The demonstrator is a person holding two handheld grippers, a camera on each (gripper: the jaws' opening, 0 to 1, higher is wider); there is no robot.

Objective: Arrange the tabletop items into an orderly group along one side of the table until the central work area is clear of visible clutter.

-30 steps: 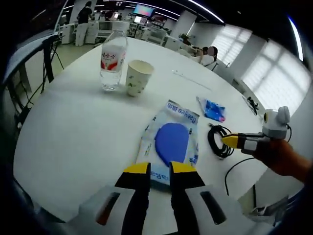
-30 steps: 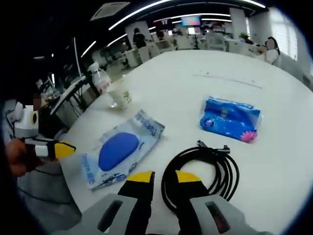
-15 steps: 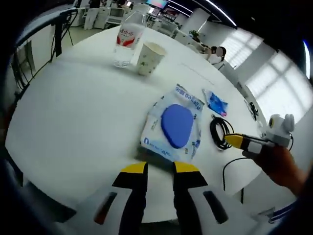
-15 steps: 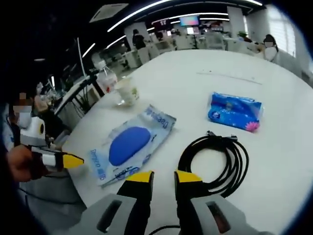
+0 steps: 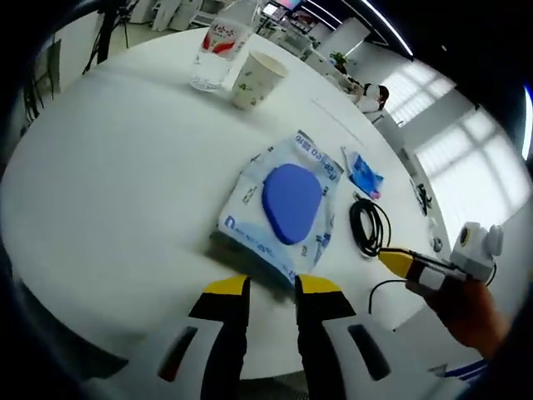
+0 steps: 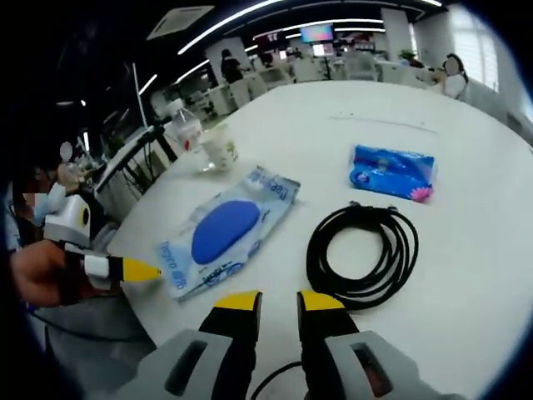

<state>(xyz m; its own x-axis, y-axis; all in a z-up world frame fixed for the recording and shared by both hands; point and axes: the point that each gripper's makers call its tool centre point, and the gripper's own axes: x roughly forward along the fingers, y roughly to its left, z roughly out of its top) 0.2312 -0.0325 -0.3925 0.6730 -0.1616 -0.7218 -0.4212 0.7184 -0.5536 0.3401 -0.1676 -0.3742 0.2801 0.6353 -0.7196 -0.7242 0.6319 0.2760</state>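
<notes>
On the round white table [image 5: 108, 167] a wet-wipe pack [image 5: 287, 204] with a blue oval lid lies just ahead of my left gripper [image 5: 273, 287], which is open and holds nothing. Right of the pack sit a coiled black cable [image 5: 369, 229] and a small blue tissue pack [image 5: 363, 172]. A paper cup [image 5: 256, 77] and a water bottle [image 5: 221, 50] stand at the far side. My right gripper [image 6: 279, 300] is open and hovers short of the cable coil [image 6: 362, 250], with the wipe pack [image 6: 229, 229] to its left and the tissue pack [image 6: 391, 171] beyond.
The table edge runs close under both grippers. A thin pale strip [image 6: 391, 123] lies on the far table top. The cup [image 6: 221, 150] and bottle [image 6: 187, 133] stand near the far left edge. Beyond are office desks, a tripod stand [image 6: 146, 142] and people.
Both grippers have drawn back toward the table's near edge, so the wipe pack and cable coil now lie farther ahead of the jaws. The items on the table have not moved.
</notes>
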